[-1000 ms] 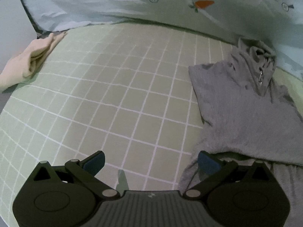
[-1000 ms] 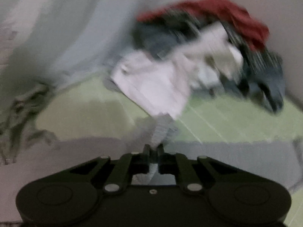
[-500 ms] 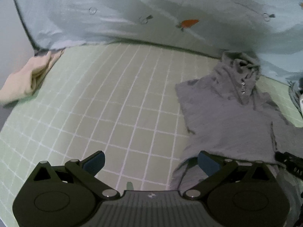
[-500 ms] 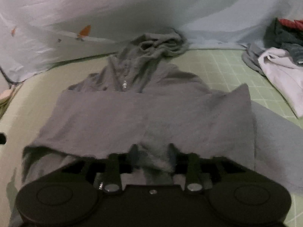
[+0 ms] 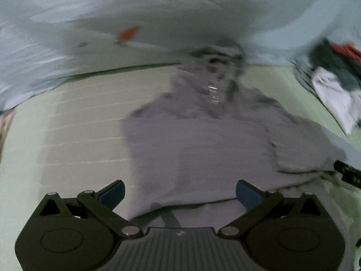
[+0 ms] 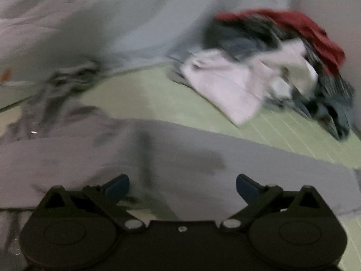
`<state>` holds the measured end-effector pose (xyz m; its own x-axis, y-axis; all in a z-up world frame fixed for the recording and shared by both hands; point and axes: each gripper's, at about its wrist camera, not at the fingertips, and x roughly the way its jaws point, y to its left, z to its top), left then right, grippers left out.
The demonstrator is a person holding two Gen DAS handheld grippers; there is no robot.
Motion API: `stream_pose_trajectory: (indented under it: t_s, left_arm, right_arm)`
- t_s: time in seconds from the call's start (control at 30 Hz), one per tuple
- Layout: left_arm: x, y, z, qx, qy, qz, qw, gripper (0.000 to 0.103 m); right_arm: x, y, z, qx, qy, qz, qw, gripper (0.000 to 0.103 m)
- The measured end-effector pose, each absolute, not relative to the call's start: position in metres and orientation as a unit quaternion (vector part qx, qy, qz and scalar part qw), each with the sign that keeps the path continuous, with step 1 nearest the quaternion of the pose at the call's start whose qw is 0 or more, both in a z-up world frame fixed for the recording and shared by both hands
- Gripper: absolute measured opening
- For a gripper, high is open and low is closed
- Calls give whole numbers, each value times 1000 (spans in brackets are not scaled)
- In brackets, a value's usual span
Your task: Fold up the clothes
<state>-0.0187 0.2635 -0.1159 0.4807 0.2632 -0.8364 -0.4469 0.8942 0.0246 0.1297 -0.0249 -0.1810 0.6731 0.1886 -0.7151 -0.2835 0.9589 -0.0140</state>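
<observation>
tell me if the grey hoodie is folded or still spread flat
Partly folded. The grey hoodie has its lower part doubled up over the chest, the folded edge lying near the camera; the hood and zip still lie open on the green mat.

You have no text, label, brand, number or sign to read in either view. Both pictures are smeared by motion blur. The pale blue sheet (image 5: 180, 18) at the far side carries a small orange printed shape (image 5: 129, 33), a picture and not a letter. A tiny pale mark sits on the body of the left gripper (image 5: 179, 190), too small to read. The grey hoodie (image 5: 203, 140) shows only a bright zipper glint. The heap of clothes (image 6: 270, 67) at the far right shows no lettering you could make out.
</observation>
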Motion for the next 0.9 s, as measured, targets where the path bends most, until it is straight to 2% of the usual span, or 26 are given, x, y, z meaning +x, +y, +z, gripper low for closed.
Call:
stream_pose_trajectory:
  t_s: [0.23, 0.4, 0.5, 0.57, 0.73, 0.8, 0.83, 0.87, 0.9]
  left_arm:
    - [48, 230, -126, -88, 466, 136, 870, 103]
    - [85, 210, -138, -87, 465, 93, 876, 103]
    - [99, 200, -149, -75, 477, 73, 873, 97]
    - [107, 195, -156, -70, 488, 61, 868, 87]
    - [112, 196, -171, -100, 504, 51, 857, 71]
    - [112, 196, -173, -113, 504, 45, 855, 59]
    - [112, 195, -173, -115, 502, 43, 856, 50]
    - [113, 194, -173, -112, 501, 46, 857, 33]
    - [112, 192, -172, -106, 499, 51, 859, 22]
  right_arm:
    - [157, -48, -208, -52, 397, 112, 910, 103]
    - [154, -47, -217, -40, 355, 112, 927, 103]
    - [151, -45, -221, -39, 333, 110, 936, 103]
    - [152, -45, -220, -39, 333, 110, 936, 103]
    - [152, -45, -221, -38, 332, 109, 936, 103]
    - [152, -45, -221, -38, 331, 108, 936, 103]
    - [152, -45, -221, -38, 331, 108, 937, 103]
    - [152, -44, -221, -38, 331, 108, 937, 103]
    - [152, -44, -221, -39, 331, 108, 937, 103]
